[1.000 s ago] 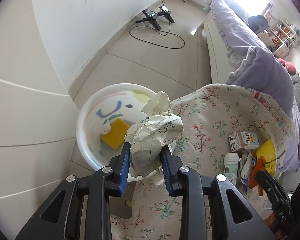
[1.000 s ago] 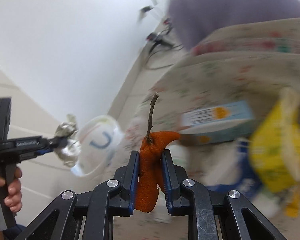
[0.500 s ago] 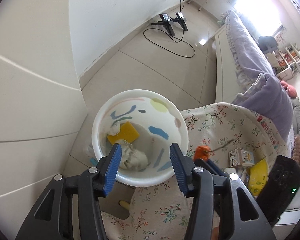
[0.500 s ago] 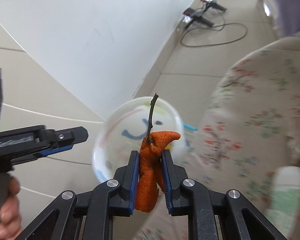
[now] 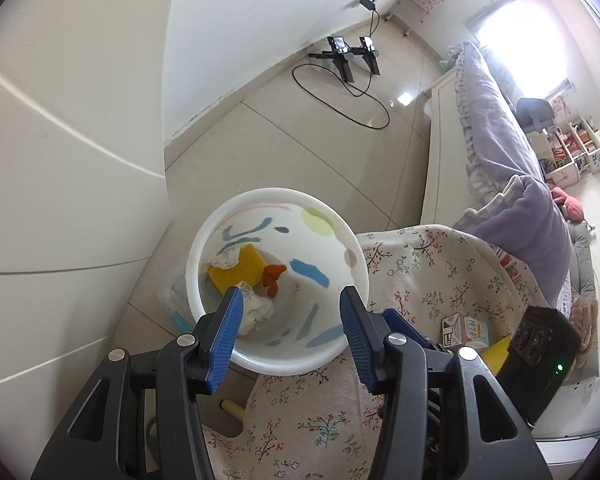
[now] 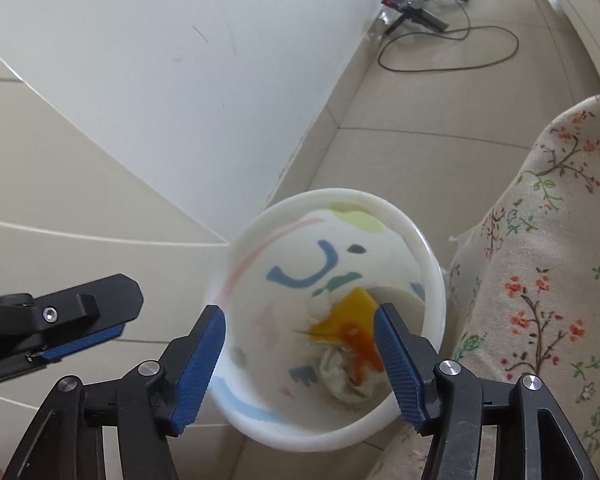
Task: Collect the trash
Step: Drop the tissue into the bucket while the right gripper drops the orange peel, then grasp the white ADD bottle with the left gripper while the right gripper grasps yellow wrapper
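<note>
Both grippers, left gripper (image 5: 288,328) and right gripper (image 6: 300,360), hover with fingers spread and empty over the trash bin (image 5: 204,240); beside it, the milk carton (image 5: 464,328) on the worktop (image 5: 440,264) probably comes next.

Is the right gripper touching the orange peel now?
Apart. The right wrist view shows the right gripper open above the bin; the orange peel lies inside.

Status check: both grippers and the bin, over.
Left hand-held gripper open, empty. Right hand-held gripper open, empty. Orange peel and crumpled paper in the white bin. Nothing in the way.
</note>
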Action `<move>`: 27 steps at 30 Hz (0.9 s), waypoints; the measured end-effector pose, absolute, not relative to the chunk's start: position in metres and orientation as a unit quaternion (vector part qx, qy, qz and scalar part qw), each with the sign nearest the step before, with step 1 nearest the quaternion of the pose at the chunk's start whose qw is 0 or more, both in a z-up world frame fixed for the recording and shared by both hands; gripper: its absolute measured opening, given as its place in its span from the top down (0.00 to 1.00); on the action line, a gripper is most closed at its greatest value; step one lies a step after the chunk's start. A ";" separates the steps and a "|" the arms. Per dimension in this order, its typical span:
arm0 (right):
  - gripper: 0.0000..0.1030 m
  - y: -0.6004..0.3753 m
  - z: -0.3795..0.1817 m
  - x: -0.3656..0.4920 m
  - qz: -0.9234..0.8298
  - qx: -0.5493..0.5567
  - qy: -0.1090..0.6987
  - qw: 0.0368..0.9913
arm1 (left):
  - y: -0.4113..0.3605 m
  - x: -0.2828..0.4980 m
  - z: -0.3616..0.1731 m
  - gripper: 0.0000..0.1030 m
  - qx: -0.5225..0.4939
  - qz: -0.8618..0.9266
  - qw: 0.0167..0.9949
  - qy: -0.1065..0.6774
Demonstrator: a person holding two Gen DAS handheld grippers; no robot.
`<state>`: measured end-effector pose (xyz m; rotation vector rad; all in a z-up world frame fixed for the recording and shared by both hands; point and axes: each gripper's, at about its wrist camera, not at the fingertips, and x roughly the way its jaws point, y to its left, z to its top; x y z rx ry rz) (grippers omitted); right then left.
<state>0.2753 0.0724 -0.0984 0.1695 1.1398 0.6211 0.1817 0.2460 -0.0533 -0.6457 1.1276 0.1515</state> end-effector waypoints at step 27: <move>0.20 -0.287 -0.012 0.222 0.015 0.182 0.496 0.849 | 0.012 0.206 -0.079 0.46 -0.057 -0.083 0.792 0.602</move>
